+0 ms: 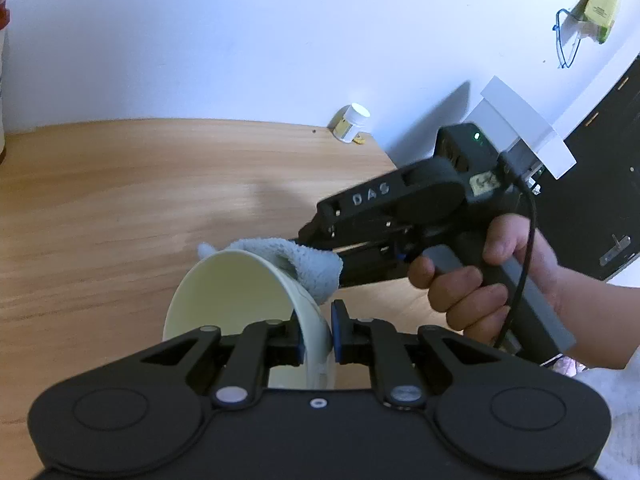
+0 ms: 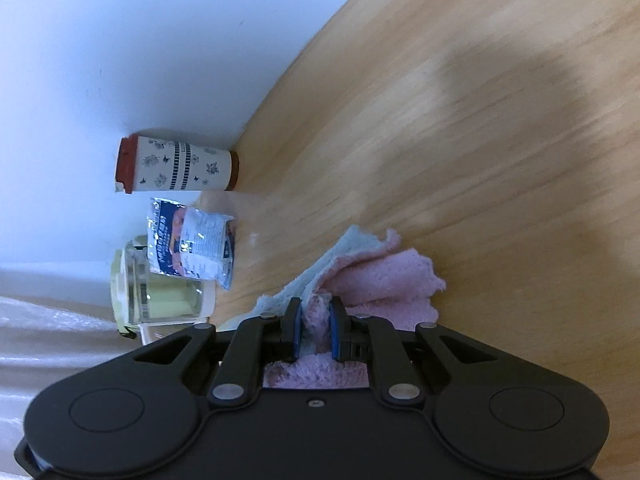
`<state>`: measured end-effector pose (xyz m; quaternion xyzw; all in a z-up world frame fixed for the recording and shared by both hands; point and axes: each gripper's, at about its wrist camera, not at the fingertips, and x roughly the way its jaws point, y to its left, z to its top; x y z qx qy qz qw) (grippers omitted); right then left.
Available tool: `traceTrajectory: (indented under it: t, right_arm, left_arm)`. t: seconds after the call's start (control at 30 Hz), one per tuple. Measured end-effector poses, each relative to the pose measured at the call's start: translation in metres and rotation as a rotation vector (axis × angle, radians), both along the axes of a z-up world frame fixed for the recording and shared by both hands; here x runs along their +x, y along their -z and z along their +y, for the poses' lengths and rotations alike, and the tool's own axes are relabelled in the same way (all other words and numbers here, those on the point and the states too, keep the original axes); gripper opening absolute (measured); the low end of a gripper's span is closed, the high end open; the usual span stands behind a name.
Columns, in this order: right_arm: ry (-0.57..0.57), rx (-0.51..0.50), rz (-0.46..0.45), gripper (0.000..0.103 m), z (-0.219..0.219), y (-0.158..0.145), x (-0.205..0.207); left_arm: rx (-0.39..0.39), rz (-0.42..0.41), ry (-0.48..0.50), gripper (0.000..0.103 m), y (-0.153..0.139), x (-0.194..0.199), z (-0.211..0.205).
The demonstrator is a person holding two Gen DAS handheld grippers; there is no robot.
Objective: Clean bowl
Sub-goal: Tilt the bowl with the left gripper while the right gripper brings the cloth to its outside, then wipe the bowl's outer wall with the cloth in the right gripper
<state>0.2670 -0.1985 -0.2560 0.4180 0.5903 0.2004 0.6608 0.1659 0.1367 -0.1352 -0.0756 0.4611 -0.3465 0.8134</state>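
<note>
Pale wood-grain counter (image 1: 120,200) runs to a plain white wall (image 1: 240,40). Left wrist view: a small white-lidded jar (image 1: 349,122) stands at the wall at 1 o'clock; a yellow packet (image 1: 604,6) hangs high at 2 o'clock.

Left gripper (image 1: 316,338): fingers nearly closed, pinching the wall of the cream bowl (image 1: 228,292) between the blue pads. Bowl is tipped on its side, held above the counter at the view's 6 o'clock, opening facing 10 o'clock.

Right gripper (image 2: 314,330): fingers drawn close together, clamping a folded pink and pale blue cloth (image 2: 380,280). In the left wrist view the cloth (image 1: 304,264) lies over the bowl's rim at the bowl's 2 o'clock, touching it. A hand (image 1: 480,280) holds this gripper's handle.

Right wrist view, 9 o'clock edge by the wall: a red-capped patterned canister (image 2: 176,166), a foil pouch (image 2: 192,240), a glass jar (image 2: 160,296), close together
</note>
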Motion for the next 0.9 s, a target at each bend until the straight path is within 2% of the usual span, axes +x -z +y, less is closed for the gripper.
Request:
traceTrajectory:
  t: [0.1, 0.2, 0.27, 0.33, 0.43, 0.53, 0.63, 0.8, 0.9]
  right_arm:
    - [-0.017, -0.008, -0.051, 0.015, 0.005, -0.016, 0.002]
    - [-0.099, -0.018, -0.152, 0.015, 0.017, -0.046, 0.000]
    - [-0.117, -0.049, -0.159, 0.015, 0.022, -0.050, -0.001]
    - [-0.104, -0.042, -0.142, 0.015, 0.022, -0.047, 0.000]
    - [-0.031, -0.003, -0.072, 0.015, 0.014, -0.028, 0.002]
    - [0.011, 0.010, 0.006, 0.015, 0.007, -0.006, 0.004]
    - [0.014, -0.008, 0.042, 0.015, 0.006, 0.007, 0.003]
    - [0.000, 0.019, 0.118, 0.015, 0.006, 0.028, 0.005]
    - [-0.019, 0.024, 0.129, 0.015, 0.009, 0.032, 0.007]
  left_arm:
    - [0.037, 0.011, -0.009, 0.012, 0.006, 0.008, -0.009]
    - [0.039, 0.024, -0.002, 0.013, 0.010, 0.010, -0.013]
    - [0.030, 0.025, 0.005, 0.014, 0.009, 0.010, -0.013]
    - [0.021, 0.016, 0.024, 0.014, 0.007, 0.008, -0.014]
    - [0.018, -0.015, 0.067, 0.014, 0.002, 0.002, -0.017]
    - [0.016, -0.012, 0.077, 0.014, 0.002, -0.001, -0.014]
    - [0.011, -0.010, 0.079, 0.014, 0.001, -0.003, -0.010]
    - [-0.006, -0.029, 0.114, 0.014, -0.002, 0.003, -0.018]
    - [-0.004, -0.028, 0.121, 0.014, -0.002, 0.004, -0.019]
